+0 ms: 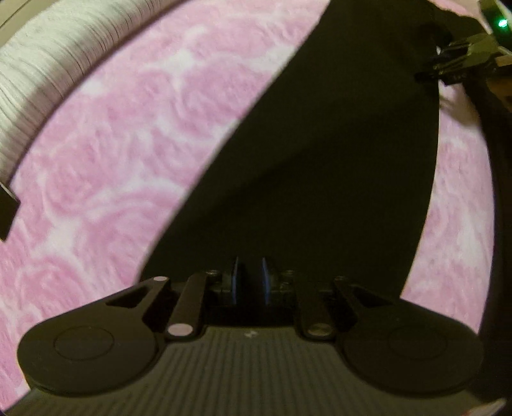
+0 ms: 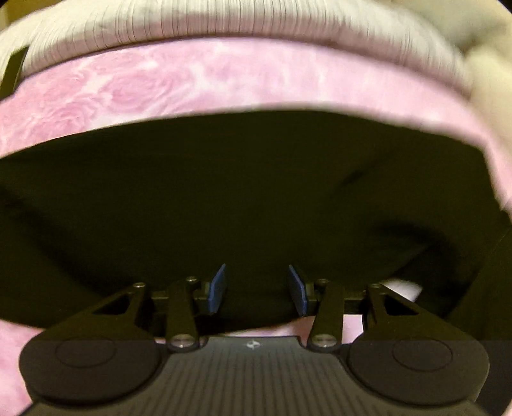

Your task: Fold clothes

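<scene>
Black garment (image 2: pixel 256 198) on rose-print bedspread (image 1: pixel 112 144) (ribbed edge)

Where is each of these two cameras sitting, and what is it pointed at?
Left wrist view: sits on the left tongs, looking forward over a black garment on a pink rose-patterned bedspread; blue pads nearly together on the cloth; the other tongs show top right.
Right wrist view: sits on the right tongs, pads apart around the garment's near edge, facing a white ribbed cushion.
Both share garment, bedspread and cushion.

Motion blur smears the pale bedding (image 2: pixel 448 48) at two o'clock, and the black garment (image 2: pixel 243 198) shows no readable detail.
</scene>
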Motion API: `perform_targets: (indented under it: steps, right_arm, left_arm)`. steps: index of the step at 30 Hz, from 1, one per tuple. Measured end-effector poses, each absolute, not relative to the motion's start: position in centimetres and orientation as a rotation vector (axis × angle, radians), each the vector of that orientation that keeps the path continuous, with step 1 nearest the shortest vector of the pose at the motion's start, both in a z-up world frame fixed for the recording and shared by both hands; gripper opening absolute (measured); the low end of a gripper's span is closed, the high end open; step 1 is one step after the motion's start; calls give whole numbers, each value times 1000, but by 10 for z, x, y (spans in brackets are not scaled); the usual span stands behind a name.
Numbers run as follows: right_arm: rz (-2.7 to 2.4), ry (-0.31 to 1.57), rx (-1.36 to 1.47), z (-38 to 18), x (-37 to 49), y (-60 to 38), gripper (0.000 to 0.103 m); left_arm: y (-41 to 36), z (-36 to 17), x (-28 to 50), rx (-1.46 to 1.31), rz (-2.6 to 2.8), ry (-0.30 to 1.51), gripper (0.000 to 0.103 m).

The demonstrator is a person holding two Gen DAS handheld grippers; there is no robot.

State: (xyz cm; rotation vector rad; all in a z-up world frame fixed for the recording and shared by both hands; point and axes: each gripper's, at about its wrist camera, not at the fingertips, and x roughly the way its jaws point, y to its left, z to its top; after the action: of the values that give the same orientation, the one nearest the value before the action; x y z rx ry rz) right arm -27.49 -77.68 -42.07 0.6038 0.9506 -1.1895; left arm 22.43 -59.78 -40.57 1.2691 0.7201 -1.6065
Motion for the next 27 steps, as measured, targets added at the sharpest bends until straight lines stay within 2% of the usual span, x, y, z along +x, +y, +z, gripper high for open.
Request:
perform_targets:
  steps: [3, 7, 11, 17, 20, 22, 27]
  right_arm:
    - [-1075, 928, 617, -415, -255, -749, 46]
    - [-1018, 894, 617, -393, -257, -713, 44]
    - [-1152, 877, 645, -378, -313, -689, 44]
    - [-1307, 929, 581, -389, -390, -711, 44]
    - [-1310, 1022, 462, -401, -396, -747, 44]
    - [-1243, 1119, 310, -412, -386, -760, 43]
    - [-1075, 1280, 97, -434, -381, -771, 43]
  left_arm:
    - [-578, -417, 217, 1335, -1571, 728, 13]
    - [-557, -399, 206, 1303, -1563, 747, 14]
    - [-542, -386, 169, 1264, -1674, 754, 26]
    - [-522, -385, 101, 1257, -1856, 718, 27]
    - [-514, -393, 73, 1314, -1908, 566, 29]
    - [-513, -397, 61, 1337, -1933, 462, 35]
    - [-534, -411, 49, 1337, -1911, 346, 40]
